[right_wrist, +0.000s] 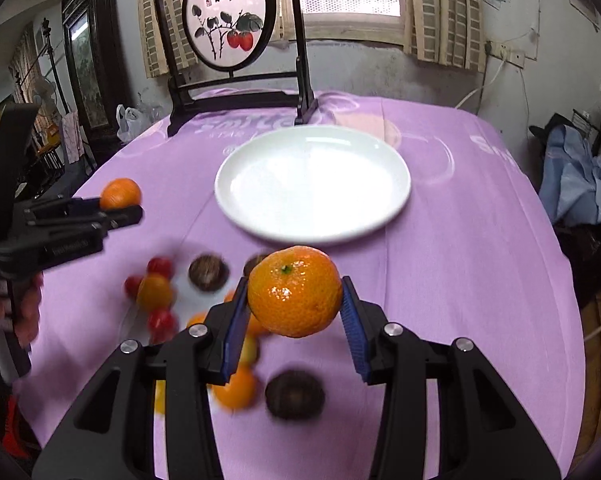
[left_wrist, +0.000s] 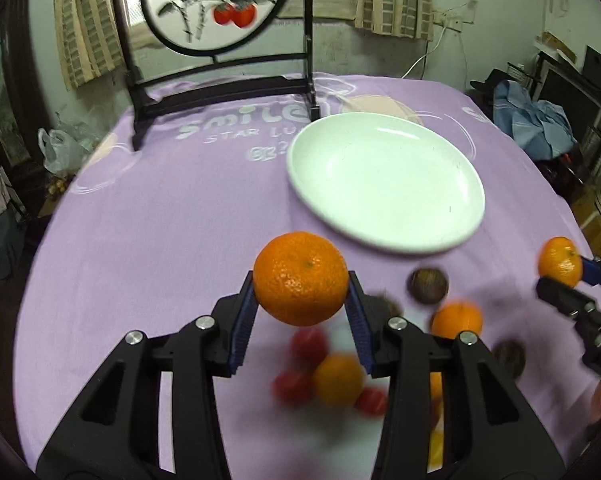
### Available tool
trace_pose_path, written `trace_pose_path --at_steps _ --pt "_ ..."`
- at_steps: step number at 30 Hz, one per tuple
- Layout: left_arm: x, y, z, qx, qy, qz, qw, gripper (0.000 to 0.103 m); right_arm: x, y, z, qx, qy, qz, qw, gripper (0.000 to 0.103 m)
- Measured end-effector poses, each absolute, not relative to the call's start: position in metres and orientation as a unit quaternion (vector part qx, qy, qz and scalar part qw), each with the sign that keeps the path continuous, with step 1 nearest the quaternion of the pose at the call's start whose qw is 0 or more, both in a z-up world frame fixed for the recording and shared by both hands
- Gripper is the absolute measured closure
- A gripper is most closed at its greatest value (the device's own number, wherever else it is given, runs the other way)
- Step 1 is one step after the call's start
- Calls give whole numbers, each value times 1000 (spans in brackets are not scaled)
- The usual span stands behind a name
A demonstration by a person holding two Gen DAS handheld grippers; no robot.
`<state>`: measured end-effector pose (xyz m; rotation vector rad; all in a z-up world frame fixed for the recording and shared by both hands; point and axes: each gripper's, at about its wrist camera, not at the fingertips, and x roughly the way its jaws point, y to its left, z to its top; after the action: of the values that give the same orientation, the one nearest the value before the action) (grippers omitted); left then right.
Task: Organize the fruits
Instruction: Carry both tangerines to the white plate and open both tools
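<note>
My left gripper is shut on an orange mandarin, held above the purple tablecloth. My right gripper is shut on a second mandarin. Each view also catches the other gripper with its fruit: the right gripper at the right edge, the left gripper at the left. An empty white plate lies ahead of both grippers. Beneath them sits a blurred pile of fruit: mandarins, small red fruits and dark brown round fruits.
A dark wooden stand with a round painted screen rises at the table's far side behind the plate. The purple cloth covers the round table. Clutter, a white bag and blue fabric surround the table.
</note>
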<state>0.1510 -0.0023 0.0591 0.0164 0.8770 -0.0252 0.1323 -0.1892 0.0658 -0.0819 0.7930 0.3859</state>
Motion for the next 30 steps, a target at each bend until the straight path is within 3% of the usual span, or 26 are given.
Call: trace_pose_path --at_steps 7,13,16,17,22,24,25,30 --pt "243 -25 24 -32 461 -18 887 59 221 -176 35 -36 411 168 895 59" --pt "271 -30 17 -38 466 -24 884 56 257 -172 17 -29 441 173 880 58" --pt "272 -28 24 -45 440 -11 897 26 258 -173 20 -25 435 172 883 54" --pt "270 -27 28 -47 430 -6 902 21 257 -174 22 -21 433 172 885 51" --pt "251 -22 42 -58 426 -16 903 20 229 -188 38 -4 416 176 892 49" --pt "231 -19 47 -51 420 -23 906 13 210 -194 44 -3 411 170 896 43" --pt "220 -18 48 -43 416 -23 908 9 196 -197 48 -6 404 169 899 34" --pt "155 -11 50 -4 386 -29 922 9 133 -200 44 -62 395 176 899 34"
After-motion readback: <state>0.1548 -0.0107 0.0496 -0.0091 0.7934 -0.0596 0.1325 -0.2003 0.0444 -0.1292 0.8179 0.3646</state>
